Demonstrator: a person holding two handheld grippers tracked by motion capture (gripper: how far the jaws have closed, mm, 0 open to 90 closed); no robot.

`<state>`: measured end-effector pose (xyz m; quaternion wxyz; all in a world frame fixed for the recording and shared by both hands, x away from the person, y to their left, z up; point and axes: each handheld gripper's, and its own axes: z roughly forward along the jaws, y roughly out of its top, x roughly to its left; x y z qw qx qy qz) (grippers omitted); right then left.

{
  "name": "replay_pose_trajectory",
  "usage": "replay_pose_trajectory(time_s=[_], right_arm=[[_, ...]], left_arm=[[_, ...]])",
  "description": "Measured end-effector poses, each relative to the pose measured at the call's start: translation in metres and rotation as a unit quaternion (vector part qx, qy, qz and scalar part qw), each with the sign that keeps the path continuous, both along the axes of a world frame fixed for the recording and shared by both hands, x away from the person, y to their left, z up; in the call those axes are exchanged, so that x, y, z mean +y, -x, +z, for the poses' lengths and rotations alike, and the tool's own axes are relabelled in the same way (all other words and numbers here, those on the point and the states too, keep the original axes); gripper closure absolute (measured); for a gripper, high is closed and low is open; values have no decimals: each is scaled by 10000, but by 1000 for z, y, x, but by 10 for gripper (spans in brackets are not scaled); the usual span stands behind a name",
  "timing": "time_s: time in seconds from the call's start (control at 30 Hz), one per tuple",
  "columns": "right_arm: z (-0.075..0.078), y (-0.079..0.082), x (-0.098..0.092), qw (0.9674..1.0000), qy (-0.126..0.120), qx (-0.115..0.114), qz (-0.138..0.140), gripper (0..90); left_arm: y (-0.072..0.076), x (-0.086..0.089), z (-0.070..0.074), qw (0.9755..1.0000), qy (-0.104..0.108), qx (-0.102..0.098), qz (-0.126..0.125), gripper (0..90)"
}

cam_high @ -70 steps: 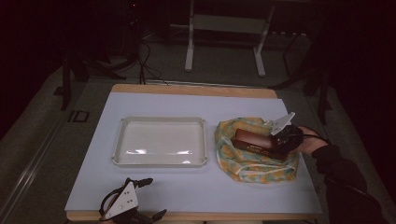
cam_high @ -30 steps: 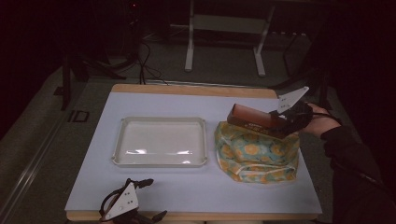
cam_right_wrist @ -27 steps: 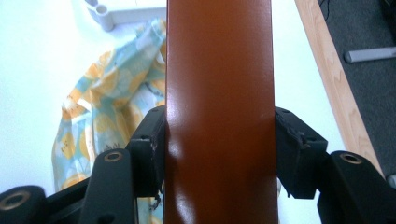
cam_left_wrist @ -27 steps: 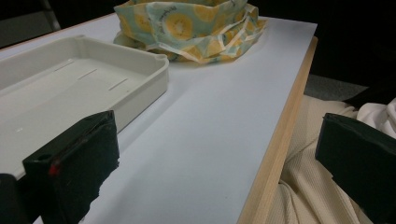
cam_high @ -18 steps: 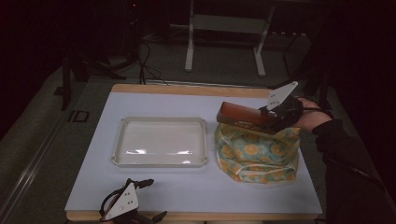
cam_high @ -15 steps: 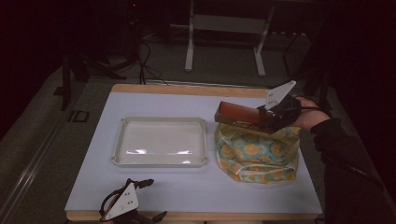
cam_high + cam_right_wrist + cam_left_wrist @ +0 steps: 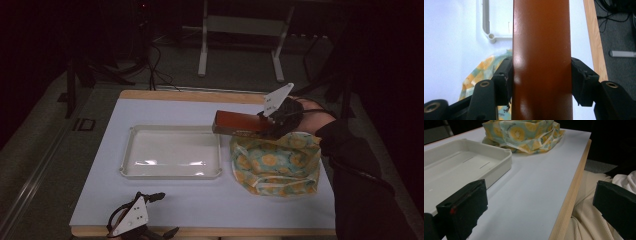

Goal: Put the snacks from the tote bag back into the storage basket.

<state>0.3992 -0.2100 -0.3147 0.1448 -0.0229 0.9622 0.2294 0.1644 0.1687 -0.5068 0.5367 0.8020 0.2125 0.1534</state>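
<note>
The brown box (image 7: pixel 242 123) has moved toward the tray (image 7: pixel 171 152), clamped lengthwise between the right gripper's (image 7: pixel 276 121) fingers (image 7: pixel 504 80).

The brown box's (image 7: pixel 541 60) far end is cropped.

On the table (image 7: pixel 200 210) there was one white tray (image 7: pixel 171 152), one fruit-patterned cloth bag (image 7: pixel 275 164), one brown box (image 7: pixel 241 123), and two grippers: left gripper (image 7: pixel 159 214), right gripper (image 7: pixel 267 126)

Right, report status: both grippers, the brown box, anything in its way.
Right gripper shut on brown box, held above the fruit-print bag. Left gripper open, empty, near table edge. White tray beside the bag, nothing between.
</note>
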Motion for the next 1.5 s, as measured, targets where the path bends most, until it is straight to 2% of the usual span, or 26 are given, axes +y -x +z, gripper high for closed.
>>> replay_pose_trajectory(time_s=[0.23, 0.5, 0.83, 1.03, 1.4, 1.5], right_arm=[[0, 4, 24, 9995, 19, -115, 279, 430], [-5, 7, 57, 9983, 42, -86, 582, 430], [-17, 12, 86, 9961, 22, -27, 880, 429], [-22, 15, 103, 9943, -227, 27, 1040, 430], [-48, 8, 129, 9925, -387, 73, 1160, 430], [-58, 6, 135, 9938, -303, 40, 1073, 429]], left_arm=[[0, 0, 0, 10000, -17, 1, -32, 0], [1, 0, 0, 10000, -26, 0, -73, 0], [1, -1, 0, 9999, -40, -2, -107, 0], [1, -1, 0, 9999, -44, 5, -126, 0], [2, 0, -1, 9999, -24, 16, -142, 0], [2, 0, -1, 9999, -4, 22, -135, 0]])
